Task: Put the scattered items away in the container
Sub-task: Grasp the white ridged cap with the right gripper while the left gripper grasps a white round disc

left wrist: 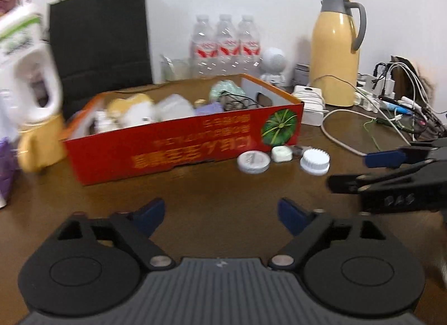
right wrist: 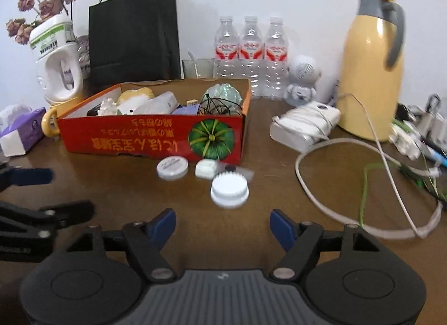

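Note:
A red cardboard box (right wrist: 145, 138) (left wrist: 178, 146) holds several small items. On the brown table in front of it lie a flat round white tin (right wrist: 172, 168) (left wrist: 253, 162), a small white square case (right wrist: 206, 168) (left wrist: 282, 153), a clear wrapper (right wrist: 237, 171) and a ridged white jar (right wrist: 229, 190) (left wrist: 315, 162). My right gripper (right wrist: 223, 226) stands open just short of the ridged jar, nothing between its blue pads. My left gripper (left wrist: 220, 216) is open over bare table, below the box. In the left wrist view the right gripper (left wrist: 352, 170) reaches in from the right.
A yellow thermos jug (right wrist: 368, 73) stands at the right with a white charger (right wrist: 304, 124), a looping grey cable (right wrist: 335, 207) and tangled leads. Three water bottles (right wrist: 251, 54), a black paper bag (right wrist: 134, 34), a white bottle (right wrist: 58, 59) and a tissue pack (right wrist: 19, 132) stand behind and left.

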Demonstrator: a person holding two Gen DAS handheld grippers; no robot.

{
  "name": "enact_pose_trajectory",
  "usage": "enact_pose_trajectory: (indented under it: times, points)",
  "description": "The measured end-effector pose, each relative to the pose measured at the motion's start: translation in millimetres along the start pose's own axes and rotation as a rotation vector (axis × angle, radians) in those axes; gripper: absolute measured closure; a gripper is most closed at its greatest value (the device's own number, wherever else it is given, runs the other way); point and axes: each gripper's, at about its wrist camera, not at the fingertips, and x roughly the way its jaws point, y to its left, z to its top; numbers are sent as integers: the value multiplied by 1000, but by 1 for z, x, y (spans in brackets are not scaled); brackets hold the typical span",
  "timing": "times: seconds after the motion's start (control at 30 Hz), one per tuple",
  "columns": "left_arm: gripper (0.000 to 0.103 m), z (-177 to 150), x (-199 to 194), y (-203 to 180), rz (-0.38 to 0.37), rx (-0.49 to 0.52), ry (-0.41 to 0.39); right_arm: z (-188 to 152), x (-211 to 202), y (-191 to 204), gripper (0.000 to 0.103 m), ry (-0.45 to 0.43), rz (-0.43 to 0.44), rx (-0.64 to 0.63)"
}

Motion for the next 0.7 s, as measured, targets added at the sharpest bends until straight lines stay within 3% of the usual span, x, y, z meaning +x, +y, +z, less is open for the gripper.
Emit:
enact_pose_trajectory:
  times: [0.23,0.5,0.7]
  points:
    - [27,26,55,1,-48,-36,45,22,39,-5,46,10,25,-18]
    - [35,40,94,-5,-93,-54,107,16,54,-20,65,39,68,45]
    - [49,46,104,-11,-95,-27,103,14,52,-23,66,29,86,34]
